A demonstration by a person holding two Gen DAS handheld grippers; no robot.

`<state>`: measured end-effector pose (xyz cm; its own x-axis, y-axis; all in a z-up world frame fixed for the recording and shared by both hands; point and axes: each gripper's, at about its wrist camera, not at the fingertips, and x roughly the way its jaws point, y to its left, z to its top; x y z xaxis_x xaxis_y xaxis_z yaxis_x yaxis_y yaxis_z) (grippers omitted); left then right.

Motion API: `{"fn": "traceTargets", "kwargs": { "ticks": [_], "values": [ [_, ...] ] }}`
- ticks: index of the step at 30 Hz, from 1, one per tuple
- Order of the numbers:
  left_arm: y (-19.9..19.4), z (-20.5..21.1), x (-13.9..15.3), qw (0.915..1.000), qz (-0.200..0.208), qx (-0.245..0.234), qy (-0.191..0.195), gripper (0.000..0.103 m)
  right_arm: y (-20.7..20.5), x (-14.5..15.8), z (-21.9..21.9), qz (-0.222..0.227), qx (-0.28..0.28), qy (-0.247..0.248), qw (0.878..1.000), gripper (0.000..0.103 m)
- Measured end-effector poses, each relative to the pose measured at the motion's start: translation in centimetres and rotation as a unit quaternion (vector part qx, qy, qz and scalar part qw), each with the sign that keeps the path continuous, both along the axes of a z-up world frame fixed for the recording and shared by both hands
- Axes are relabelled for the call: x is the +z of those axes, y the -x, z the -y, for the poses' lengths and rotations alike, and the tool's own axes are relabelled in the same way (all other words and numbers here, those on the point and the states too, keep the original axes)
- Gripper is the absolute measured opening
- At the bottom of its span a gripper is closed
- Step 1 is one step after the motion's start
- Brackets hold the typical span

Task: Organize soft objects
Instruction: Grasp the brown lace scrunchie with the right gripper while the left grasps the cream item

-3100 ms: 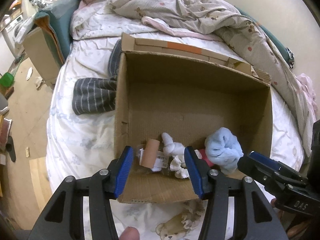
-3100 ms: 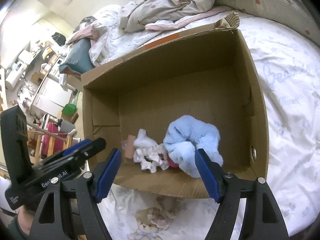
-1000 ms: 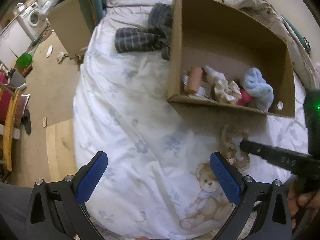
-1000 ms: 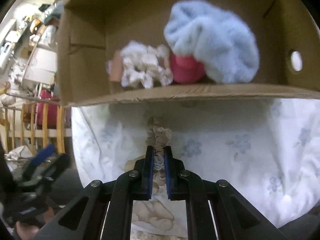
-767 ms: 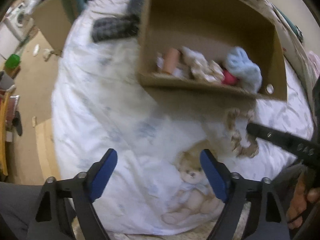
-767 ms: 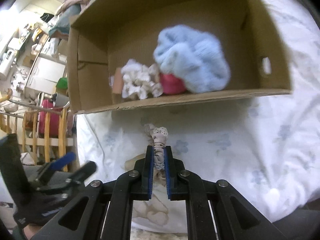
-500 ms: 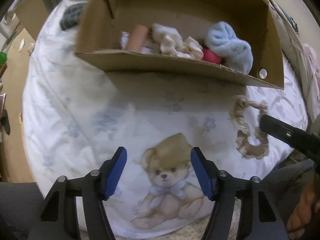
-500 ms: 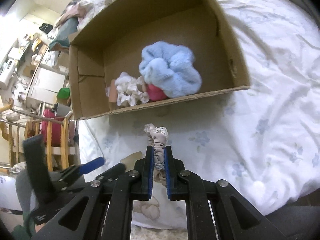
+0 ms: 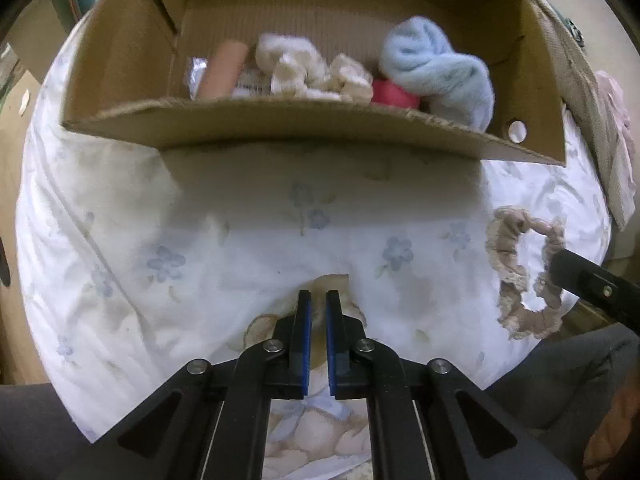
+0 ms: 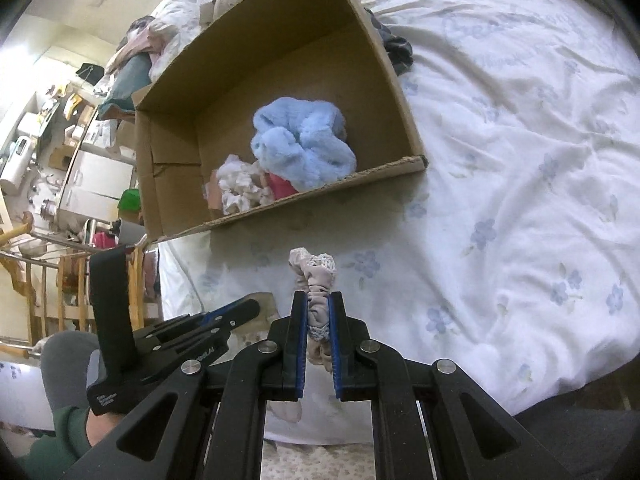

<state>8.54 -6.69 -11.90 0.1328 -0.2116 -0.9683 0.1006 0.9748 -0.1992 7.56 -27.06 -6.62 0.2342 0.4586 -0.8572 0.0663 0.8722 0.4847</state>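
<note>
The right tongs (image 10: 319, 318) were clenched on a limp, light beige scrunchie (image 10: 316, 280), best pinched across its gathered band, hanging above the bed (image 10: 520, 160) short of the cardboard box (image 10: 400, 80), while the left tongs (image 9: 315, 324), just closed, pinched nothing.

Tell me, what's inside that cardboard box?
In the cardboard box: a blue fluffy scrunchie, cream scrunchies, something pink, a tan roll. Anything beneath is hidden.
</note>
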Motion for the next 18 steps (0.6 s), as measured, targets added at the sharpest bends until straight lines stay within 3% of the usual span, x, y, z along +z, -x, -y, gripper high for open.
{"fn": "traceTargets", "kwargs": {
  "ticks": [12, 18],
  "values": [
    [2.0, -5.2, 4.0, 0.9971, 0.043, 0.058, -0.022, 0.006, 0.0, 0.1, -2.4, 0.004, 0.038, 0.005, 0.999, 0.012],
    [2.4, -7.1, 8.0, 0.9930, 0.085, 0.079, -0.021, 0.006, 0.1, 1.9, -3.7, 0.031, 0.055, -0.005, 0.998, 0.012]
  ]
}}
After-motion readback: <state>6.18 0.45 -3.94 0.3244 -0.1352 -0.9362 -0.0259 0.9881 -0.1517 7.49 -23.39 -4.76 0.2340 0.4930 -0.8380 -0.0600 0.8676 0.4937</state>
